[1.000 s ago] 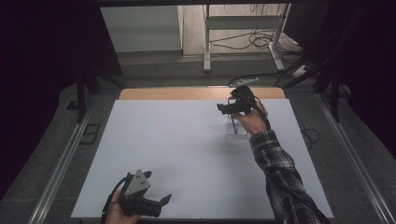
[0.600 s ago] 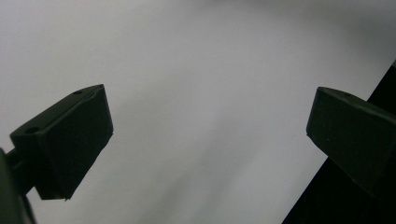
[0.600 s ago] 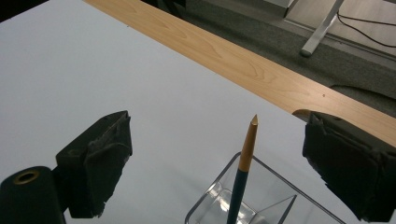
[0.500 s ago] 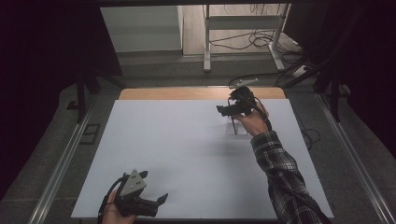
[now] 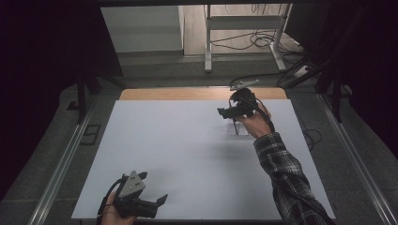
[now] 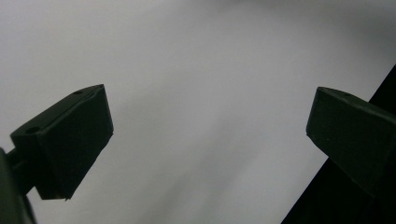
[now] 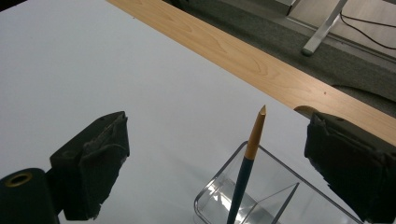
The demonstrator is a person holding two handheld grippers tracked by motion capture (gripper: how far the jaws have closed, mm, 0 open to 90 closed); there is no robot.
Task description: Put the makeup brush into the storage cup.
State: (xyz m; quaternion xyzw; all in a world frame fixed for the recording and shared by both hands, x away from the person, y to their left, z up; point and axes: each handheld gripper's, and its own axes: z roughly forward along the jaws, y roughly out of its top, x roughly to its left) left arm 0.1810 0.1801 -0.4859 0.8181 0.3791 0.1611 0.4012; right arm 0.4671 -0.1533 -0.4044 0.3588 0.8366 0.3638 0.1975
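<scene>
A clear plastic holder (image 7: 275, 205) stands on the white table top (image 7: 93, 60), toward its far right. A pencil (image 7: 246, 165) with a blue shaft and a tan tip stands upright in it. My right gripper (image 7: 217, 154) hangs open just above the holder, its jaws on either side of the pencil and clear of it. In the high view the right gripper (image 5: 223, 112) sits over the holder (image 5: 231, 131). My left gripper (image 5: 152, 187) is open at the table's near left edge. Between its jaws (image 6: 205, 126) lies bare white surface.
A wooden strip (image 5: 187, 93) runs along the table's far edge. Beyond it are grey floor, a metal stand's legs (image 5: 206, 47) and loose cables (image 5: 253, 42). Metal rails (image 5: 61, 164) flank the table. The table's near edge (image 6: 327, 163) drops to darkness beside my left gripper.
My left gripper has slid slightly left and toward the near edge. The right gripper has stayed over the holder.
</scene>
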